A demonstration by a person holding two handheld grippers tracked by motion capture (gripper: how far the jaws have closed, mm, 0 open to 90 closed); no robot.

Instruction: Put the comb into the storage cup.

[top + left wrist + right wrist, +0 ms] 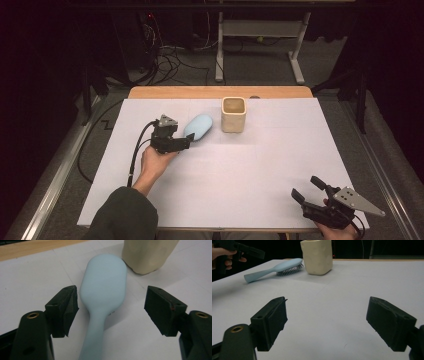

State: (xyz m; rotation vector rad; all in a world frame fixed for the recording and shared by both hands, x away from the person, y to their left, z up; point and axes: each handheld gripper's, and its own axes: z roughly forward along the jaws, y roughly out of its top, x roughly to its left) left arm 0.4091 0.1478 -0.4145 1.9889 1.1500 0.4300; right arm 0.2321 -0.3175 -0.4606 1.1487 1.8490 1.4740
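While the left gripper hangs over the handle of the pale blue hairbrush, its jaws stand wide, one on each side of the narrow neck and not touching it. The brush lies bristles down on the white table, its head just beside the cream cup and its handle pointing away from the cup toward the person's left hand. The right gripper rests well away from the cup, at the near corner of the table, its jaws also spread wide with nothing between them.

From where I stand, the reach for the handle looks about to become a grasp, and that is where it could slip. The handle is smooth, rounded and thin against that wide opening, so if the jaws close off-centre it may roll or squirt out sideways. Since the head is heavier than the handle, a grip too far down the handle could let the brush droop or twist once lifted. The brush head sits so near the cup that a sideways nudge might knock the cup or push it along.
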